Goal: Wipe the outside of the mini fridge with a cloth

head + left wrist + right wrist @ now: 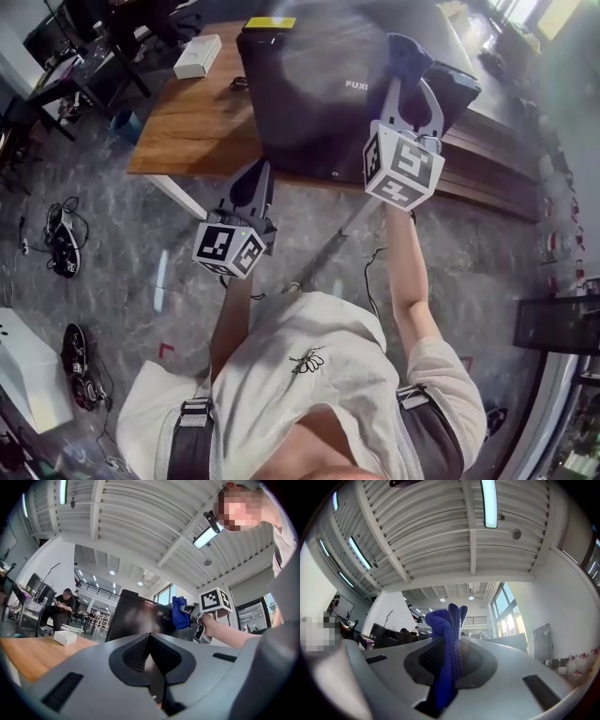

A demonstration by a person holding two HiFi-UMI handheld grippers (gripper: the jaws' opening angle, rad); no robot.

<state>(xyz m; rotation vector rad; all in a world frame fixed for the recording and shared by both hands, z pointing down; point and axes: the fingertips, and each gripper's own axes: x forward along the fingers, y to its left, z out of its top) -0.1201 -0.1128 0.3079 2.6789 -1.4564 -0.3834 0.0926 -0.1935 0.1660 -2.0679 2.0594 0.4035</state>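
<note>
The black mini fridge (319, 84) stands on a wooden table (192, 122); the left gripper view shows it as a dark box (140, 618) ahead. A blue cloth (405, 52) is pinched in my right gripper (411, 80), raised over the fridge's right part; I cannot tell whether cloth and fridge touch. In the right gripper view the cloth (449, 625) sticks up from the shut jaws of the right gripper (449, 641). My left gripper (261, 176) hangs lower, off the table's front edge, below the fridge. Its jaws are shut and hold nothing (150, 637). From there the cloth (179, 612) shows beside the fridge.
A white box (197, 56) lies on the table left of the fridge. A yellow item (270, 22) sits by the fridge's far edge. Cables and gear (61, 239) lie on the floor at left. A person (61, 606) sits at a desk far off.
</note>
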